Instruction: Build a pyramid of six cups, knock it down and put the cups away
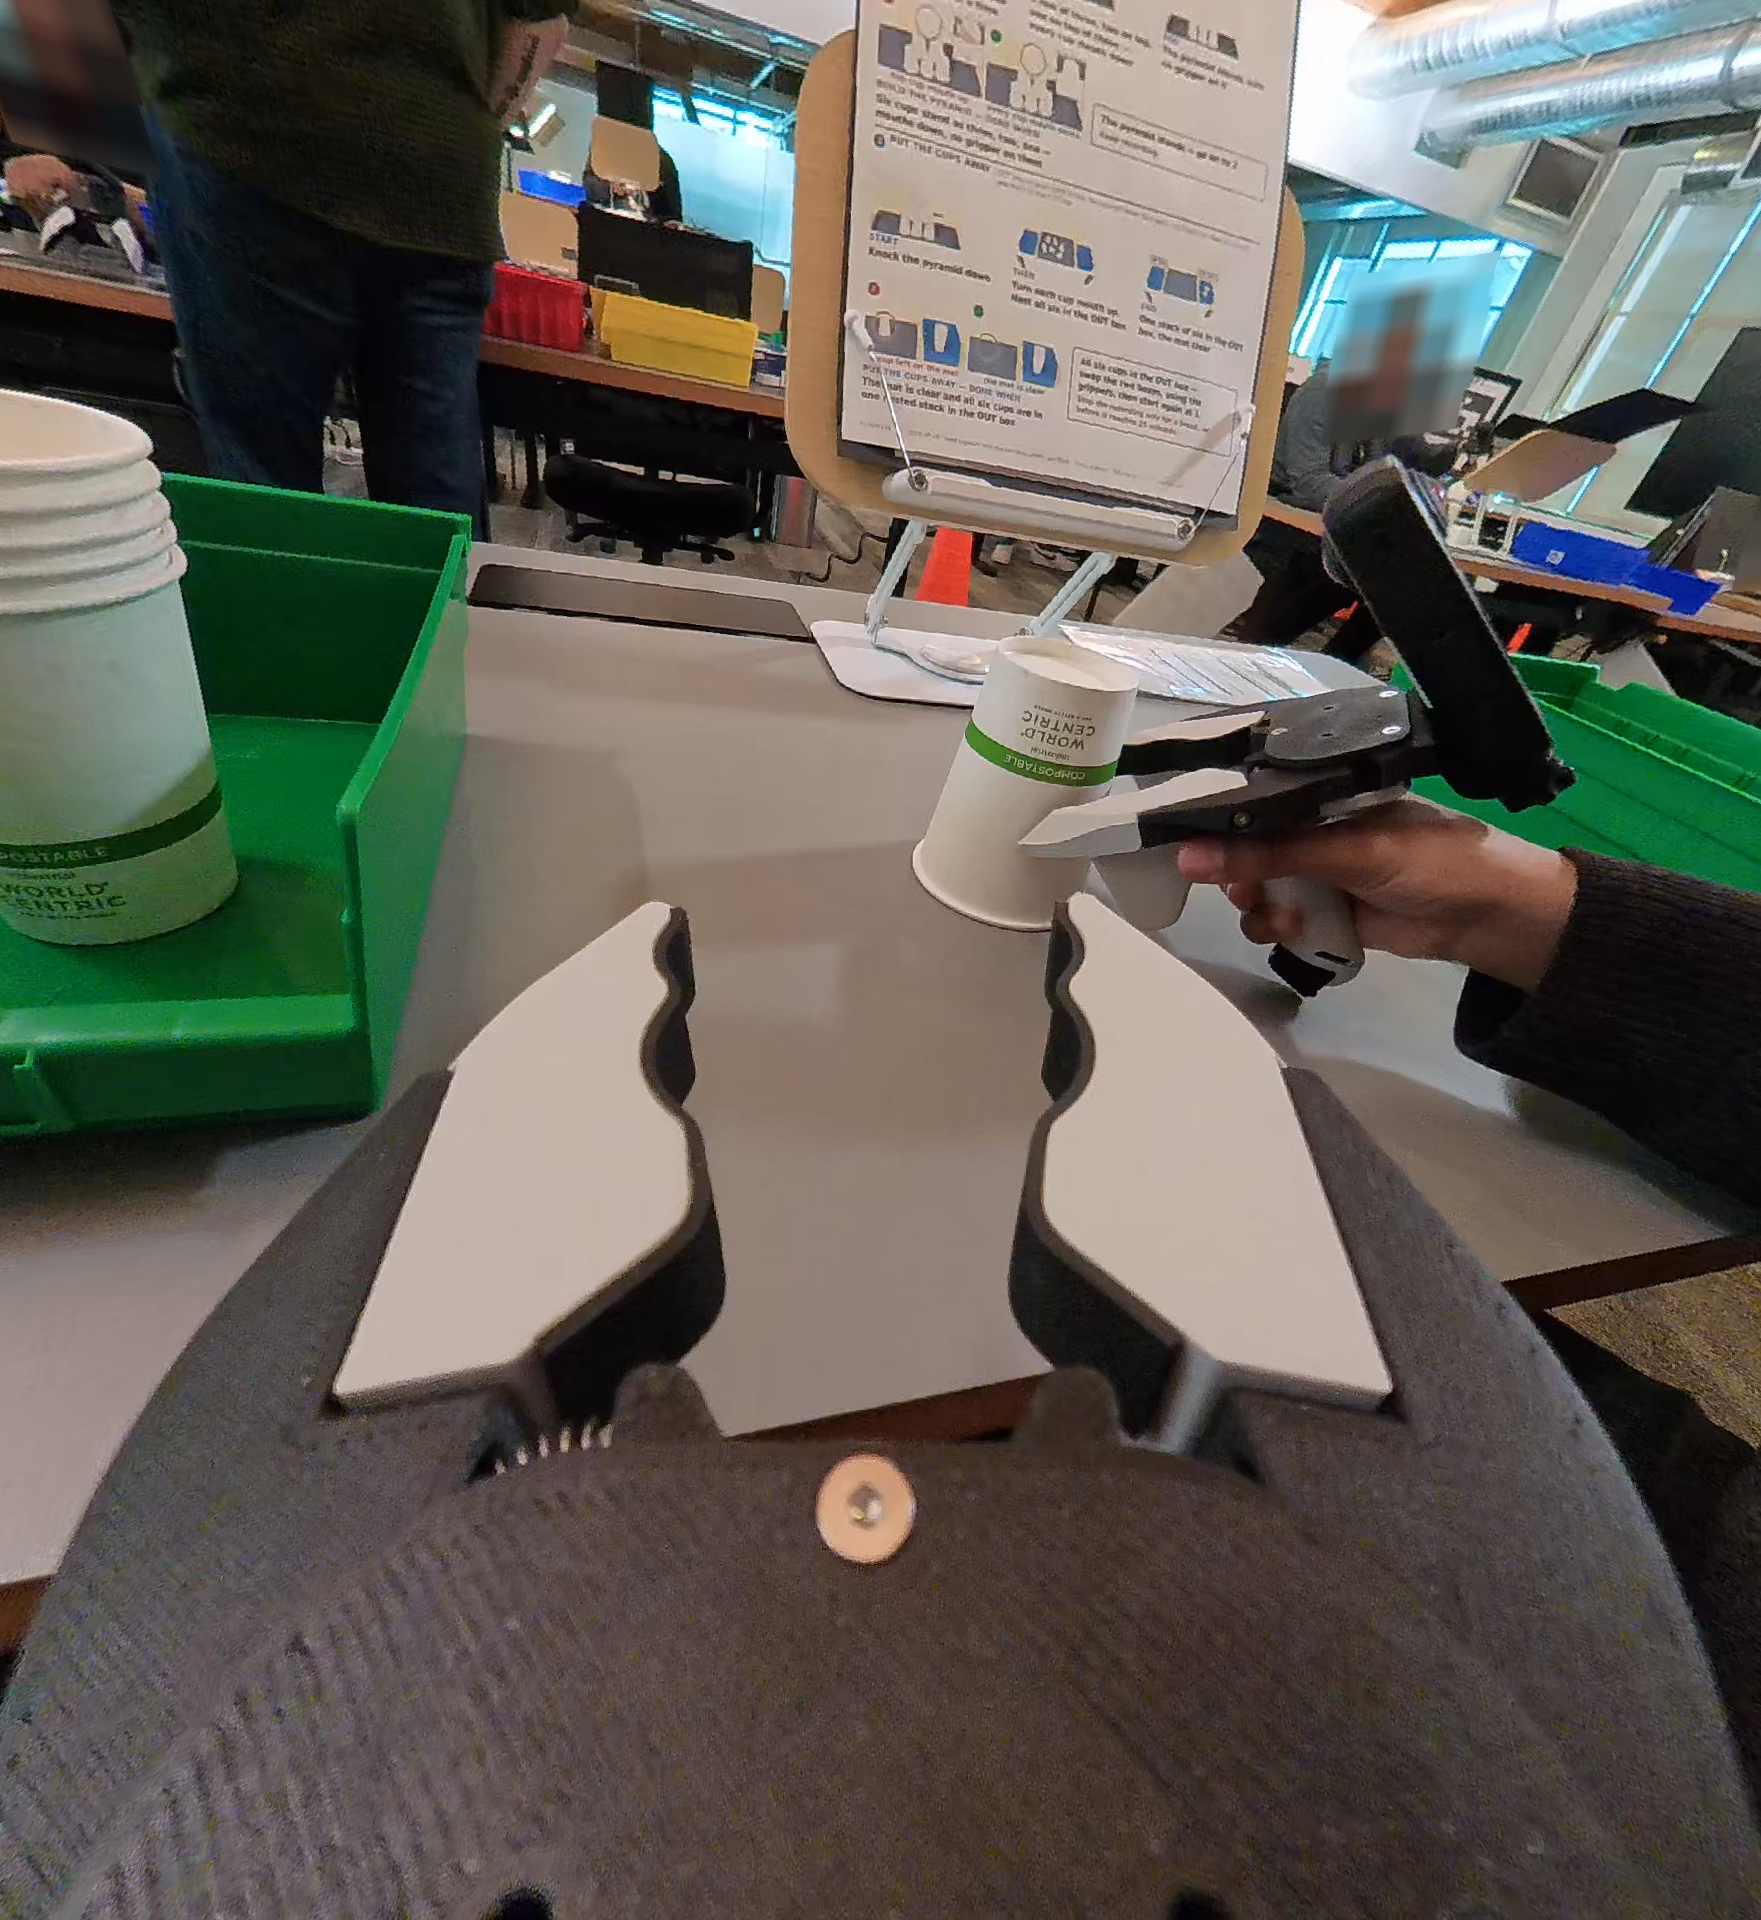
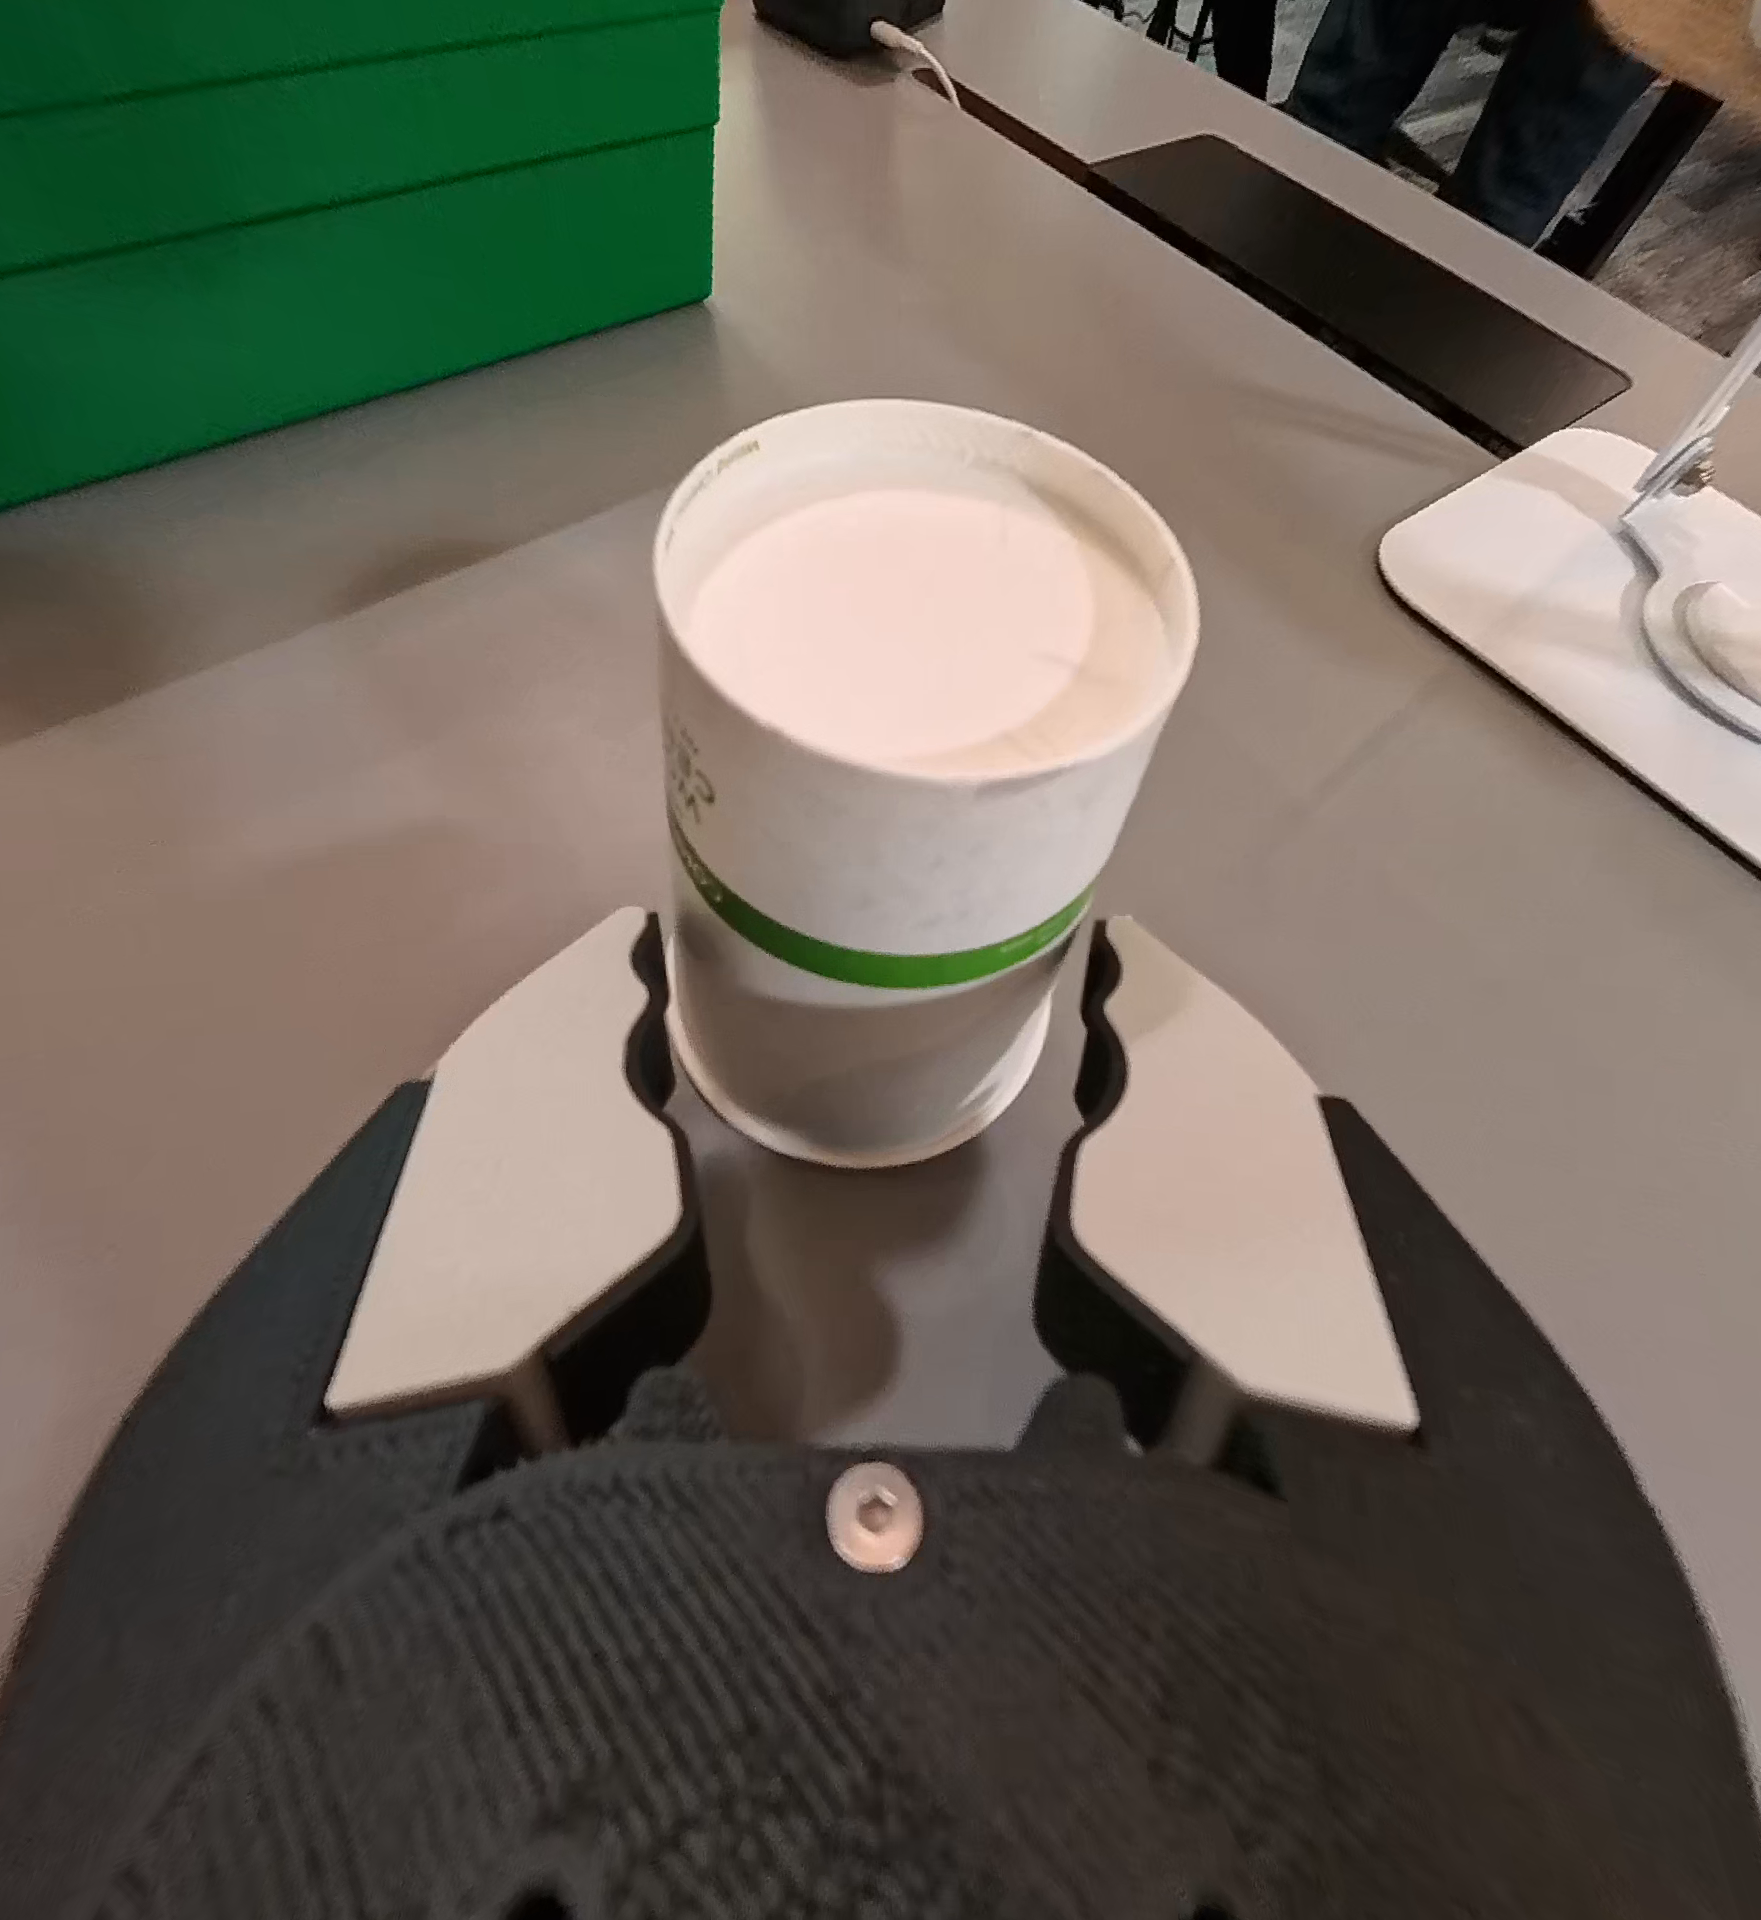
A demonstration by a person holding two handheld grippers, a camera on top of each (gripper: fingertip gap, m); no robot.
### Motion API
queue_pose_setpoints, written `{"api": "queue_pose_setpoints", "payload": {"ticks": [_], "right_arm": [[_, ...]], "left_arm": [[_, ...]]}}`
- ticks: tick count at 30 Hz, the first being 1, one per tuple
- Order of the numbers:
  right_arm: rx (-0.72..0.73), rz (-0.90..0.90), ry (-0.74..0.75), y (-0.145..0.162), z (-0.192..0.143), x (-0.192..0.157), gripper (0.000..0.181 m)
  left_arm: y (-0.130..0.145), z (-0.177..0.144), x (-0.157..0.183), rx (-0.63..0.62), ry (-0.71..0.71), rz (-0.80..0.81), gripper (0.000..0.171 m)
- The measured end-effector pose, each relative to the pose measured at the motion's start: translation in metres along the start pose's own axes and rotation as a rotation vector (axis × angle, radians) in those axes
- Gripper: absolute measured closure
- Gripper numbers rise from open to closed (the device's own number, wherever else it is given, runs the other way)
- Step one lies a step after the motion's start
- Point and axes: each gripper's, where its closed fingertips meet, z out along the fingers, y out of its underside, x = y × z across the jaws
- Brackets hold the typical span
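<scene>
A white paper cup with a green band (image 2: 907, 727) stands upside down on the grey table (image 2: 336, 831). My right gripper (image 2: 876, 925) is open, with one finger on each side of the cup's lower part. The left finger (image 2: 543, 1122) is at the cup's wall and the right finger stands a little apart from it. The same cup (image 1: 1032, 769) and the right gripper (image 1: 1094, 790), held in a hand, show in the left wrist view. My left gripper (image 1: 871, 914) is open and empty above the table, short of the cup. A nested stack of white cups (image 1: 55, 675) stands mouth up in a green bin (image 1: 377, 790) at the left.
A second green bin (image 1: 1686, 790) sits at the far right. A stand holding a printed sheet (image 1: 1052, 260) is behind the cup, and its white base (image 2: 1582, 623) lies to the cup's right. A dark panel (image 1: 637, 603) is set into the table. A person stands behind the left bin.
</scene>
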Motion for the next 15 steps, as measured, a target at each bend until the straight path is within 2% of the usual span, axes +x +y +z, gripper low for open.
{"api": "queue_pose_setpoints", "payload": {"ticks": [5,8,12,15], "right_arm": [[0.01,0.003,-0.003,0.002,-0.008,-0.001,0.103],[0.01,0.012,-0.007,0.006,-0.013,-0.001,0.102],[0.012,0.007,0.015,0.013,-0.025,0.003,0.103],[0.01,0.019,0.032,0.02,-0.035,0.008,0.105]], "left_arm": [[-0.003,0.006,-0.005,0.006,-0.01,-0.004,0.105],[-0.01,0.009,-0.018,0.033,-0.064,0.011,0.105],[-0.03,0.007,-0.047,0.126,-0.183,0.029,0.106],[-0.044,0.005,-0.079,0.151,-0.295,0.129,0.105]]}}
